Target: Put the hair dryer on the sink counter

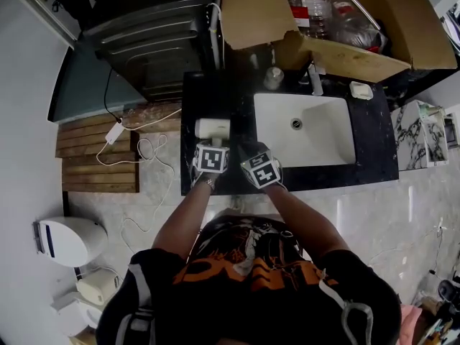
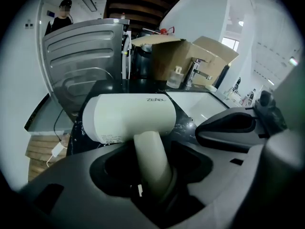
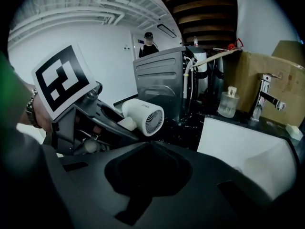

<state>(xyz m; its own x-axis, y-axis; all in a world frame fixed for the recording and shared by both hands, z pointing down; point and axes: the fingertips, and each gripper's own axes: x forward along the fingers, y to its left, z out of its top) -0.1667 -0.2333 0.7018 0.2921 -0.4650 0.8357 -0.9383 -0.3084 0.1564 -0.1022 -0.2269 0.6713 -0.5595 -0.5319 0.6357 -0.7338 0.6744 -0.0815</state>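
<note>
Left gripper [image 1: 211, 146] is clamped on the handle of the white hair dryer [image 1: 213, 129], over the black counter [image 1: 207, 98] just left of the sink basin [image 1: 316, 146]; right gripper [image 3: 150, 147] is closed and empty at the basin's near-left corner.

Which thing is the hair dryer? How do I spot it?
Find the black counter with the white sink. Just left of the sink, the left gripper holds the hair dryer by its handle. It's the only cream barrel-shaped thing there, with a round grille.
</note>
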